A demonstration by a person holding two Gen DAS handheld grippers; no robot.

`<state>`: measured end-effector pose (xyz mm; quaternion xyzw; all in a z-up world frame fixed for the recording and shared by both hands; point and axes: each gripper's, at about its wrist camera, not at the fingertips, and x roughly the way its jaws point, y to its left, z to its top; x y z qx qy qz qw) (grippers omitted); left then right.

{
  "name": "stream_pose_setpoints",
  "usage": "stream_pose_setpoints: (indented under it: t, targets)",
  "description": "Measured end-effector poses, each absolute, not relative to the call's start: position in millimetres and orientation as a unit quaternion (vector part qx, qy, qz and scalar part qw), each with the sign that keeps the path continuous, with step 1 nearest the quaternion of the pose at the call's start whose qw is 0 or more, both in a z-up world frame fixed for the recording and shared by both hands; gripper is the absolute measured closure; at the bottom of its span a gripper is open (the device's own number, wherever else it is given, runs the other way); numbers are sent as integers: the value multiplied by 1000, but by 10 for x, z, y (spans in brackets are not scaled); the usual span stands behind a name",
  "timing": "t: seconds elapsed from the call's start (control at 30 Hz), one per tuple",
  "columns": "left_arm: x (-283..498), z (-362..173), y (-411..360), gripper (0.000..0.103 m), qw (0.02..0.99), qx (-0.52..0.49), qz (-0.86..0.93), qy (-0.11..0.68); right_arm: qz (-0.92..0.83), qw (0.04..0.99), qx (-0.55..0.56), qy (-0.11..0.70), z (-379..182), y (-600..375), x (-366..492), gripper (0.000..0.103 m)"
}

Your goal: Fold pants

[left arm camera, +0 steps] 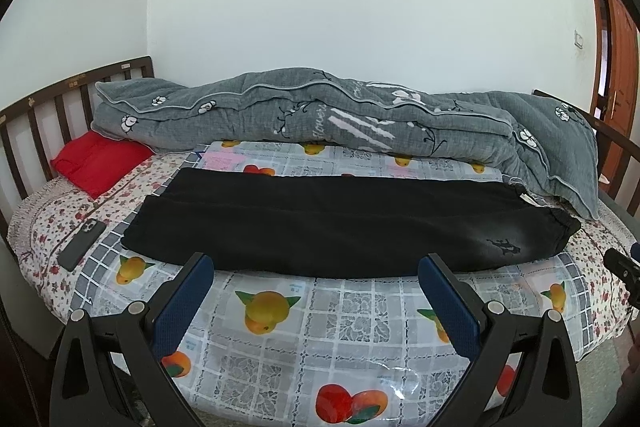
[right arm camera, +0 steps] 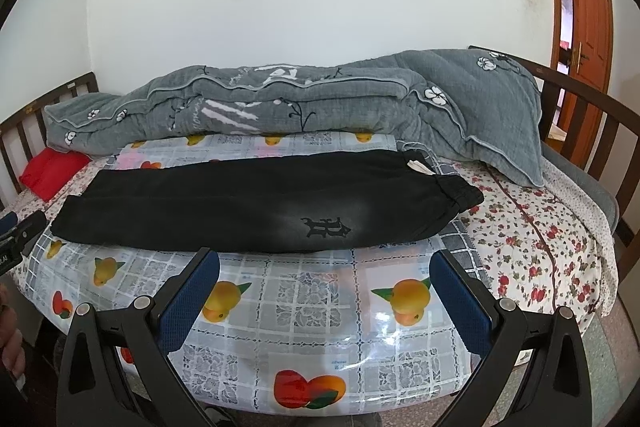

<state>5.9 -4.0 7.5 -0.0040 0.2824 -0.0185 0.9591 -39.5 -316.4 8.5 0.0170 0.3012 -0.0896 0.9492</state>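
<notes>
Bed (left arm camera: pixel 48 227), left to right, left wrist view:
- Red cushion (left arm camera: pixel 96 163), upper left, partly under quilt.
- Phone (left arm camera: pixel 82 242), face down on floral sheet, left of pants.
- Pants (left arm camera: pixel 340 223), black, laid flat across frame centre on fruit-print cover (left arm camera: pixel 320 327), legs together, waistband at right; logo near right end.
- Quilt (left arm camera: pixel 320 115), grey, bunched along wall behind pants.
- Left gripper (left arm camera: pixel 316 267), lower centre, jaws spread, empty, short of pants.
- Door (left arm camera: pixel 616 39), right edge, cut off.

Right wrist view: right gripper (right arm camera: pixel 324 263), jaws spread, empty. A hand at far left, cut off.
</notes>
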Motion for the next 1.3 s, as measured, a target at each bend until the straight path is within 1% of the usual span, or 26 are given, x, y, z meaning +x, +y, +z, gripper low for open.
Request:
stream_pose_setpoints:
  t: [0.2, 0.43, 0.7, 0.77, 0.87, 0.97, 1.07, 1.1, 1.17, 1.3]
  targets:
    - [253, -129, -22, 0, 955, -7, -9, 295, -102, 945, 25, 310, -100, -3254, -273, 0]
    - [506, -528, 75, 0, 945, -3, 2, 328, -107, 932, 38, 344, -500, -3381, -12, 1]
    - [747, -1015, 236, 1, 931, -27, -2, 363, -105, 915, 59, 385, -974, -3490, 288, 14]
    - [806, -1131, 291, 1, 928, -32, -3, 372, -101, 909, 68, 399, -1086, -3526, 360, 21]
    - [885, -1306, 400, 1, 920, -47, 1, 390, -101, 898, 81, 422, -1242, -3587, 463, 28]
    - [957, -1455, 544, 4, 912, -64, 10, 406, -102, 896, 87, 424, -1340, -3658, 511, 29]
    - [1029, -1567, 743, 6, 905, -93, 18, 414, -98, 896, 103, 421, -1385, -3742, 545, 29]
    - [1052, -1595, 811, 9, 903, -106, 15, 415, -96, 896, 109, 419, -1394, -3772, 562, 29]
    - [1104, -1669, 978, 12, 897, -143, 8, 419, -93, 897, 119, 416, -1408, -3824, 608, 29]
    - [1133, -1750, 1235, 14, 895, -192, 5, 403, -95, 901, 139, 400, -1425, -3951, 670, 29]
